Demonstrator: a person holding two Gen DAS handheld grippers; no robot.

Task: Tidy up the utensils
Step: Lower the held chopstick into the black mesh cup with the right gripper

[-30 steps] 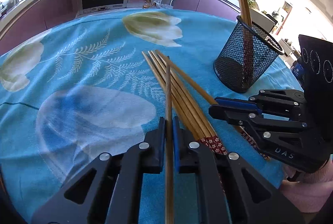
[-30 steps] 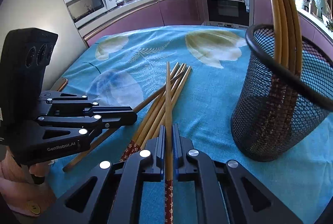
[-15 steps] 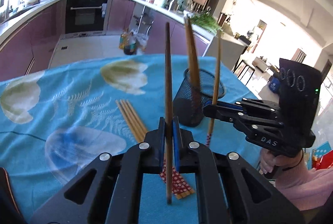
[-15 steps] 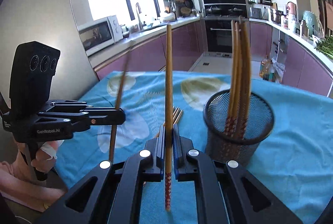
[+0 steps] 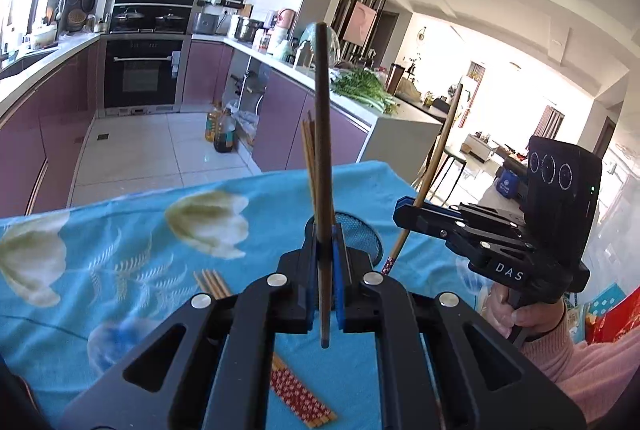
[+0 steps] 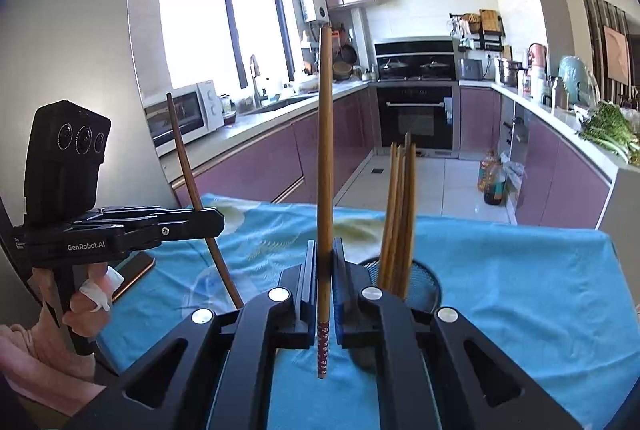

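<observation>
My left gripper is shut on a plain brown chopstick, held upright above the blue tablecloth. Right behind it is the black mesh cup, with several chopsticks standing in it. My right gripper is shut on another chopstick with a red patterned lower end, also upright, just left of the mesh cup. Each gripper shows in the other's view: the right gripper and the left gripper. Several chopsticks still lie on the cloth.
A dark phone lies at the table's left edge. Beyond the far edge of the table are the kitchen floor, purple cabinets and oil bottles. A person's hand and pink sleeve hold the right gripper.
Both grippers have risen from the table, each carrying its chopstick from lying flat to upright. The mesh cup now sits lower and smaller in both views.
</observation>
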